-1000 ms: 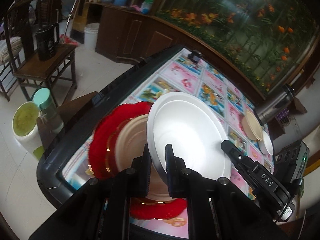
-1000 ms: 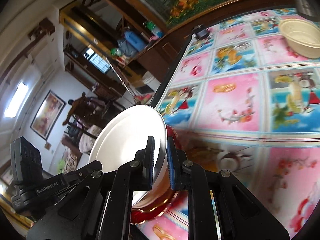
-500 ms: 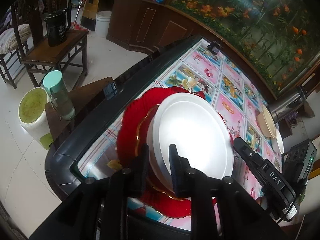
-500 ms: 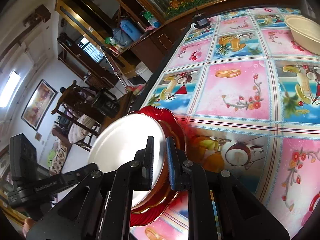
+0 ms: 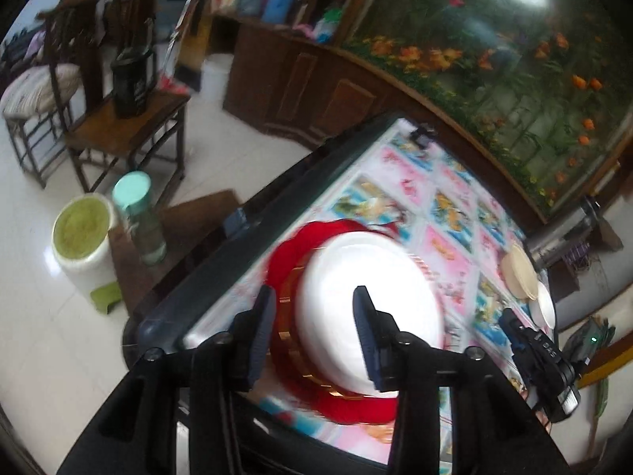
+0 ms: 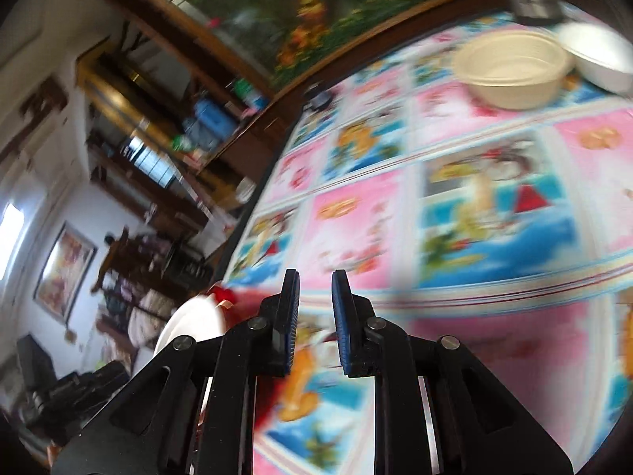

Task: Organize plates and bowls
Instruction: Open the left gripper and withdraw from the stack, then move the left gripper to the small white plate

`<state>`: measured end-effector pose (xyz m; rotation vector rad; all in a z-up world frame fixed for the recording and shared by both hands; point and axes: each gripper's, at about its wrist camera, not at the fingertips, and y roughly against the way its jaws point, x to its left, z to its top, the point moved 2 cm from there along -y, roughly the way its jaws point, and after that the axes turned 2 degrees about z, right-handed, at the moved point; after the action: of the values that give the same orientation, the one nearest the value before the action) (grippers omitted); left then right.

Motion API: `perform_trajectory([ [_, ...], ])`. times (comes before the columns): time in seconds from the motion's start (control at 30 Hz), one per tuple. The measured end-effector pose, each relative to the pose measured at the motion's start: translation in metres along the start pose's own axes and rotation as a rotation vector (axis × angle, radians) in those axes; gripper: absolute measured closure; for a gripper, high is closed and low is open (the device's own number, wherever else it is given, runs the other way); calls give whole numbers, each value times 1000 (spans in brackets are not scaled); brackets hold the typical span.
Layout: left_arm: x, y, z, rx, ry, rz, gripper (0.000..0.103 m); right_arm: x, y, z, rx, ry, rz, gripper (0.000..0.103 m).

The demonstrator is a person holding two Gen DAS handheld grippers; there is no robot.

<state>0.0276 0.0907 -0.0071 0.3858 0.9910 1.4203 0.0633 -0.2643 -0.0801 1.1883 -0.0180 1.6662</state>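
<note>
While its jaws are opening, the left hand-held gripper (image 5: pixel 312 332) straddles the white plate (image 5: pixel 368 312) stacked on the red plate (image 5: pixel 292 245) at the bench (image 5: pixel 447 245) corner; the right hand-held gripper (image 6: pixel 314 312) stands narrow and empty, bowls (image 6: pixel 510 67) far beyond.

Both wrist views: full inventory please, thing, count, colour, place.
white plate: 1, white, top of the stack at the table's near left corner
tan plate: 1, tan, only its edge shows beneath the white plate
red plate: 1, red, bottom of the stack
beige bowl: 1, beige, far right of the table
white bowl: 1, white, right of the beige bowl
tablecloth: 1, pink and blue pictures, covering the table
flask: 1, steel, beyond the bowls
bucket: 1, white, on the floor
left hand-held gripper: 1, black, jaws opening around the white plate's near rim
right hand-held gripper: 1, black, over bare tablecloth, narrow gap, nothing between
</note>
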Motion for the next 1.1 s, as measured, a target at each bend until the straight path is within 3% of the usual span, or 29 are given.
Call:
perform_trajectory([
  [0.2,-98,-3,-21,16,-225,-87,42,-57,47,22,-90,-87,-63,86],
  [0.5,-260,-60,-82,242,-522,-232,42,-146,133,40,-208,-223,-164,87],
  [0.73,-345,-98,-112,324,-602,-277,42,-203,189,53,-284,-330,-208,77],
  [1.0,-380,-145,-131,446,-567,-273,42,-237,217,93,-284,-381,-211,76],
  [1.1,-398,-160,-122,465,-556,-256,42,-239,217,126,-270,-361,-214,67],
])
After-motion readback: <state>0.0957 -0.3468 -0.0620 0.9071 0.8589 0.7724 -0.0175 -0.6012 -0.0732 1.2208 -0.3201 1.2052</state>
